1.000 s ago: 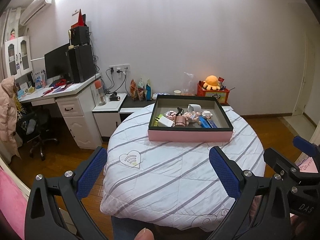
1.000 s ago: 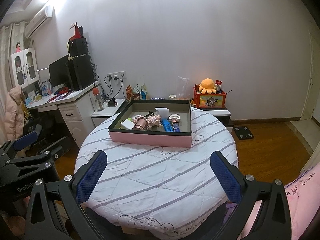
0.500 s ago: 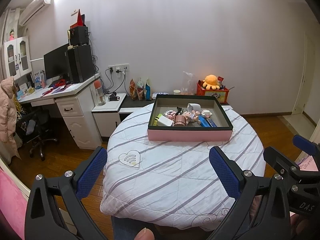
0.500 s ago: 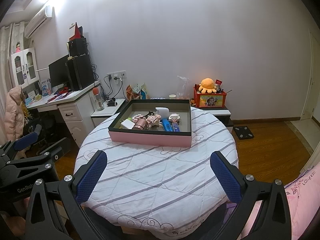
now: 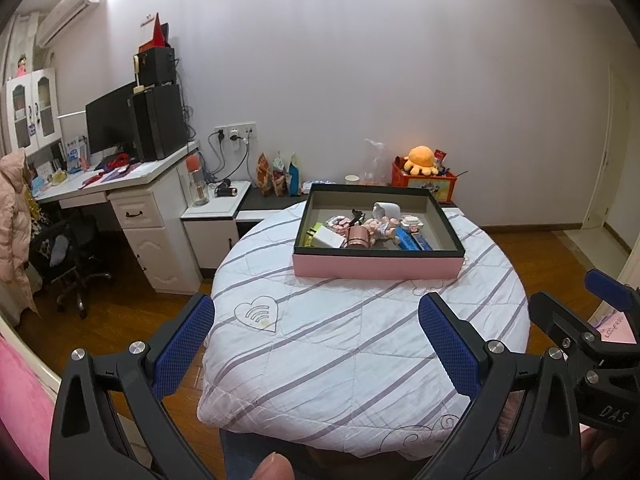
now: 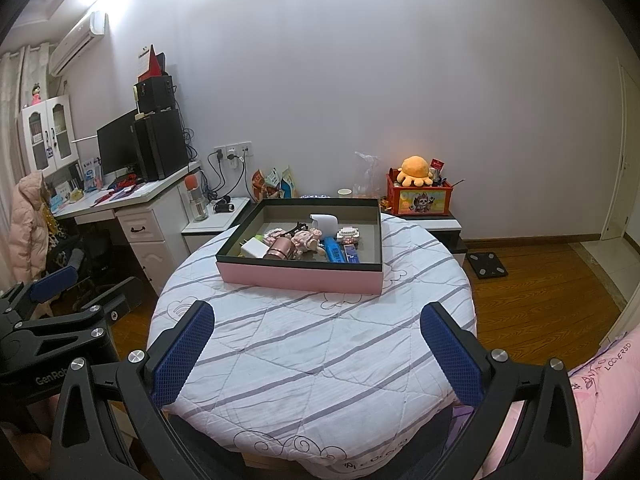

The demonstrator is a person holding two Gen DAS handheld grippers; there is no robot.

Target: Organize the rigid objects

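The left gripper point(image 5: 316, 344) hangs over the near edge of a round table point(image 5: 360, 344), its blue-padded fingers point(image 5: 184, 340) spread wide with nothing between them. The right gripper point(image 6: 318, 344) does the same beside it — jaws wide apart, empty, above the striped cloth. In the left view the right gripper shows at the right edge; in the right view the left one shows at the left edge.

On the far half of the table sits a shallow box point(image 5: 376, 268) with a pink outer wall and a dark rim, well apart from both grippers. The rigid things lie in it, bunched toward its near-left part: a white block point(image 6: 256, 248) at the left, a copper-coloured cylinder point(image 6: 280, 249) just beside it, a small pink figure point(image 6: 306, 240) lying down, a blue pack point(image 6: 336, 250) to its right, and a white cup point(image 6: 325, 223) tipped on its side behind them. A small white-and-pink piece point(image 6: 348, 235) lies by the blue pack. The smaller bits are too small to tell.

A desk point(image 5: 120, 184) with a monitor point(image 5: 108, 124) stands against the left wall. Behind the table an orange plush point(image 6: 416, 169) tops a red crate point(image 6: 420, 199). A fingertip point(image 5: 274, 466) shows at the bottom of the left view.
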